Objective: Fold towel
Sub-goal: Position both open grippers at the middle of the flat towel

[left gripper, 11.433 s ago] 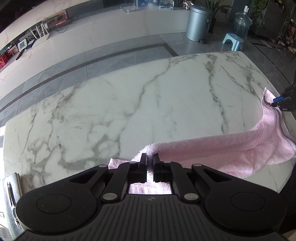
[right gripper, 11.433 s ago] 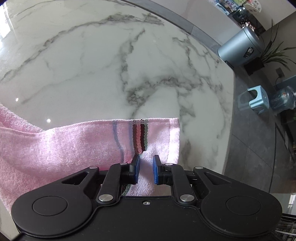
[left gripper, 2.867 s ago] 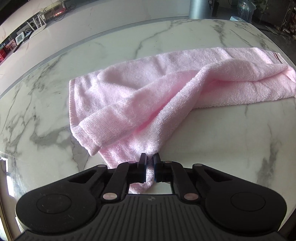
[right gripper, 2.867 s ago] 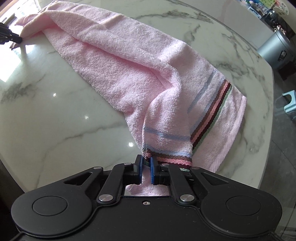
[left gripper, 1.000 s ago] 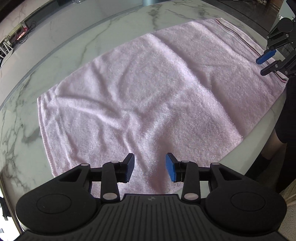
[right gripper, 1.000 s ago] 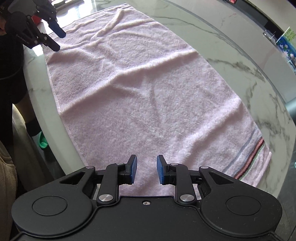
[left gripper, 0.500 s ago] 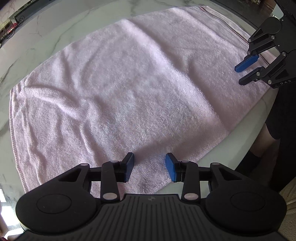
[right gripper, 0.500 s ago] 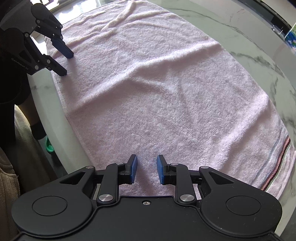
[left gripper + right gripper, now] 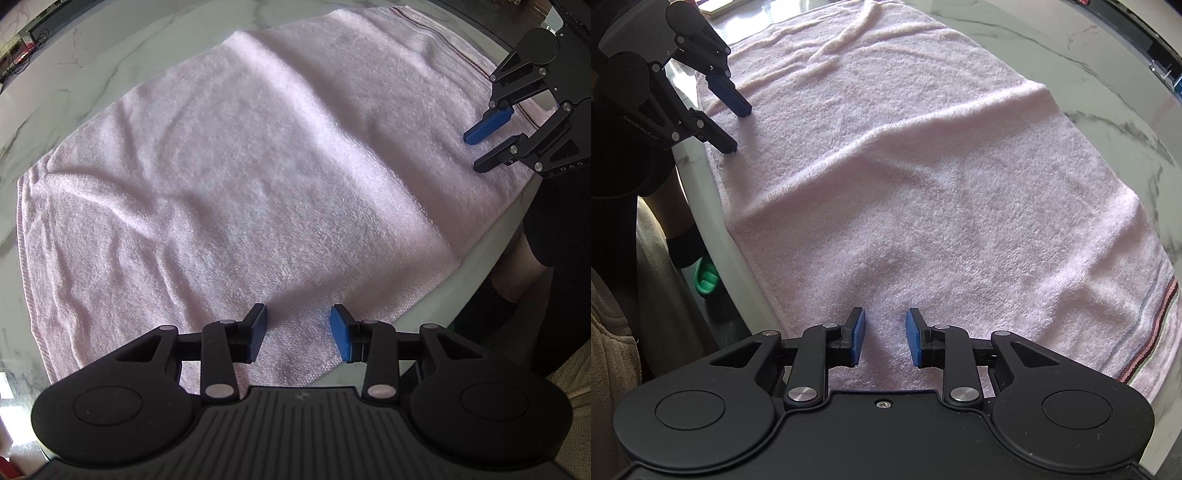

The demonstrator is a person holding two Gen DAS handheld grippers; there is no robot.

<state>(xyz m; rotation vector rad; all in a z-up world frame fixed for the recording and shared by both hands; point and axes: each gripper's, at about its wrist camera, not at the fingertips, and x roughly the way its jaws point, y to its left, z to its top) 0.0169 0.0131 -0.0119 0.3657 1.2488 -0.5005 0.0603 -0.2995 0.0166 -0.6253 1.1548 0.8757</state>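
A pink towel (image 9: 258, 177) lies spread flat on the white marble table (image 9: 74, 70); it also shows in the right wrist view (image 9: 923, 177), with a striped band (image 9: 1160, 317) at its right end. My left gripper (image 9: 298, 332) is open and empty, low over the towel's near edge. My right gripper (image 9: 884, 338) is open and empty over the near edge at the other end. Each gripper appears in the other's view: the right one (image 9: 480, 151) and the left one (image 9: 737, 127), both open above the towel.
The table's near edge (image 9: 713, 206) runs along the towel's long side. The person's leg and a green slipper (image 9: 707, 280) are beside the table. Bare marble (image 9: 1108, 74) lies beyond the towel's far edge.
Both grippers have moved forward and lower over the towel's near edge and toward each other. The towel stays spread flat. Both grippers stay open.
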